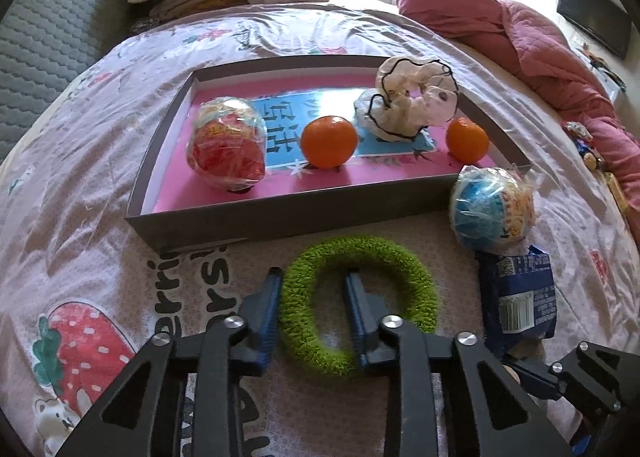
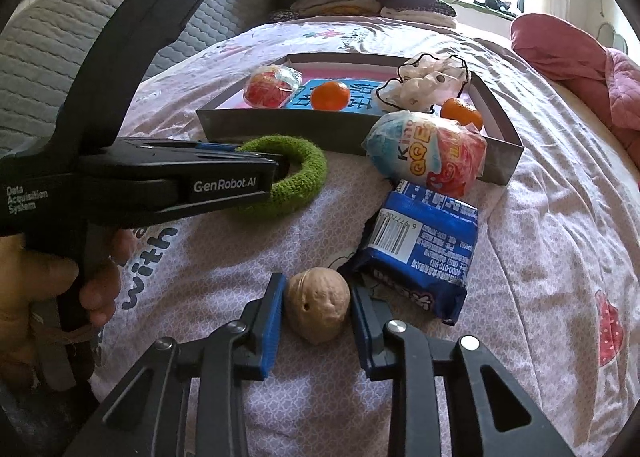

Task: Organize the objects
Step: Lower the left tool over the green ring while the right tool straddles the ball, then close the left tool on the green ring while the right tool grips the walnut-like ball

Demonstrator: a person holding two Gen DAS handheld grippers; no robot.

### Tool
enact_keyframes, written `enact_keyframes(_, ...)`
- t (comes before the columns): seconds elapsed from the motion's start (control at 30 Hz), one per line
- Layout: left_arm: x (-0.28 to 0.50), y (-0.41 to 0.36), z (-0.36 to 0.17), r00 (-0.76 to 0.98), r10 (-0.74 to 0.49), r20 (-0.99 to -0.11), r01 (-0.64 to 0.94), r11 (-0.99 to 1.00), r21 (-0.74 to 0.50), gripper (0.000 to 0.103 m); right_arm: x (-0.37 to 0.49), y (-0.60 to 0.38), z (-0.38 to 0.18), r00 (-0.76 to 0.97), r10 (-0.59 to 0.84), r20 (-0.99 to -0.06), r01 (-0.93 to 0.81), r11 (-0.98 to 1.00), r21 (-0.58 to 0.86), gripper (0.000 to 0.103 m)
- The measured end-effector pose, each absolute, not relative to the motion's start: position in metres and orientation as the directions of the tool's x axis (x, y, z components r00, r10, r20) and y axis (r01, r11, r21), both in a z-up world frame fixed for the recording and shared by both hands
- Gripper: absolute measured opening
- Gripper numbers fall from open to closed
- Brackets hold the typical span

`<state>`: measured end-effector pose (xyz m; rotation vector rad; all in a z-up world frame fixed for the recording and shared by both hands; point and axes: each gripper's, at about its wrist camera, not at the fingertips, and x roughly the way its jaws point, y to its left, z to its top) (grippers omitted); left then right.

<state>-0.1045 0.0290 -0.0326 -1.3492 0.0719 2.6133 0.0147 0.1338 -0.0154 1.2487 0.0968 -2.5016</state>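
Two hand-held grippers are seen over the bed: the left hand-held gripper is clamped on the near side of a green ring, one finger outside it and one inside its hole, while the right hand-held gripper is closed on a walnut. The ring lies just before a shallow box, in which two oranges are held. A blue packet is seen beside the walnut.

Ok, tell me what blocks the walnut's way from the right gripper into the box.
The walnut sits between the right gripper pads. Toward the box, the blue snack packet and the wrapped egg toy lie right of a straight path, and the box's near wall must be cleared.
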Motion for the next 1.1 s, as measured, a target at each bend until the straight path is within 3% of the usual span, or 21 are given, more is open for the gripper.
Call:
enact_keyframes(0.13, -0.101, 0.031, -0.030, -0.567, 0.165, -0.807, -0.212, -0.976, -0.050, 0.017, 0.014, 0.134, -0.016, -0.551, -0.276, -0.787, 0.331, -0.939, 0.097, 0.032)
enact_keyframes(1.1, -0.079, 0.025, -0.006, -0.624, 0.153, -0.766, -0.213, -0.977, -0.022, 0.014, 0.015, 0.132, 0.002, -0.577, -0.329, -0.748, 0.336, -0.930, 0.150, 0.031)
